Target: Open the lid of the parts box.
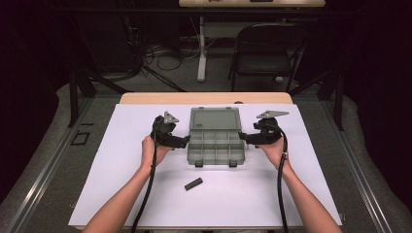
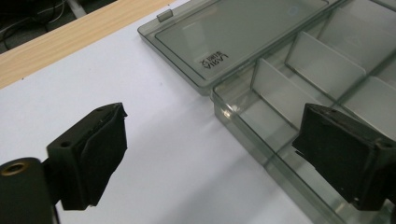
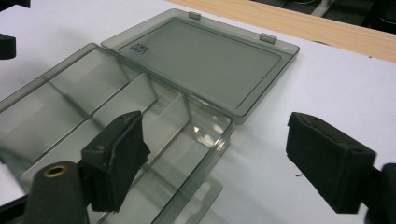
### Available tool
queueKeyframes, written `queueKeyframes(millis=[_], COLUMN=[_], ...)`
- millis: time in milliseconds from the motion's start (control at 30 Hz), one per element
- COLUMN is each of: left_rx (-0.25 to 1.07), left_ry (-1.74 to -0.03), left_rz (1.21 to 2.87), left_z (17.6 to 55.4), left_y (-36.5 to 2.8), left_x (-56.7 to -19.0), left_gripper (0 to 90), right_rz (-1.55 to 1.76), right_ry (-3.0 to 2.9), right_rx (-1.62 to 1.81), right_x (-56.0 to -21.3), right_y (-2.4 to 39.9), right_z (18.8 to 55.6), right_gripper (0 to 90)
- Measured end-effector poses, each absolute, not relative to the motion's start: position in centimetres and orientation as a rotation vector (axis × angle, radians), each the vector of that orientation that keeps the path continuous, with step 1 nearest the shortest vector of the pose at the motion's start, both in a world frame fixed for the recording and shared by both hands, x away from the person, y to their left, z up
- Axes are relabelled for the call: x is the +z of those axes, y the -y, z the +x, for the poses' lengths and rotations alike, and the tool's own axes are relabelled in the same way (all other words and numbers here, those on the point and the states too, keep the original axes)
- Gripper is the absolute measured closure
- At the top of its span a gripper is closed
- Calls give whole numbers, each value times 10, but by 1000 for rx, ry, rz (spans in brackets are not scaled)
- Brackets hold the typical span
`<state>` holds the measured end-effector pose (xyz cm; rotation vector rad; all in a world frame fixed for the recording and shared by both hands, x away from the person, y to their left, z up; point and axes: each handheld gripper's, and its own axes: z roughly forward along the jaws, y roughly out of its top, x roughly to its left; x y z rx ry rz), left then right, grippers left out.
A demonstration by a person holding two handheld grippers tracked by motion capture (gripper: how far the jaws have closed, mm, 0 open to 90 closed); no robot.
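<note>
High view: a clear grey compartment box (image 1: 215,141) sits centre frame on the white table (image 1: 121,160), its lid (image 1: 215,119) folded open flat toward the top of the frame. The left gripper (image 1: 183,141) is at the box's left edge and the right gripper (image 1: 244,138) at its right edge, each held in a hand.

Left gripper view: jaws spread wide, one over bare table at lower left, the other over the box wall (image 2: 243,128) at lower right (contact cannot be told).

Right gripper view: jaws likewise spread, straddling the box's corner (image 3: 224,135); nothing is pinched.

A small dark block (image 1: 193,183) lies on the table below the box, well apart from it.
</note>
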<state>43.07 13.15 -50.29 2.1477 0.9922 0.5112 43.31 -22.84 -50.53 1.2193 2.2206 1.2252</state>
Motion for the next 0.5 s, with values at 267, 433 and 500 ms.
queueKeyframes(millis=[267,433,500], left_rx=[513,516,512], left_ry=[-1021,-1024,-1026], left_rz=[2152,2153,2160], left_z=[413,402,397], left_y=[-142,-148,-151], left_x=[-505,-508,-510], left_gripper=[36,24,16], right_rz=[1179,1154,1149], right_ry=[-2239,-2242,-2244], right_rx=[1268,1283,1292], right_x=[-504,-502,-501], right_y=[233,236,237], right_z=[412,400,395], right_gripper=[142,131,121])
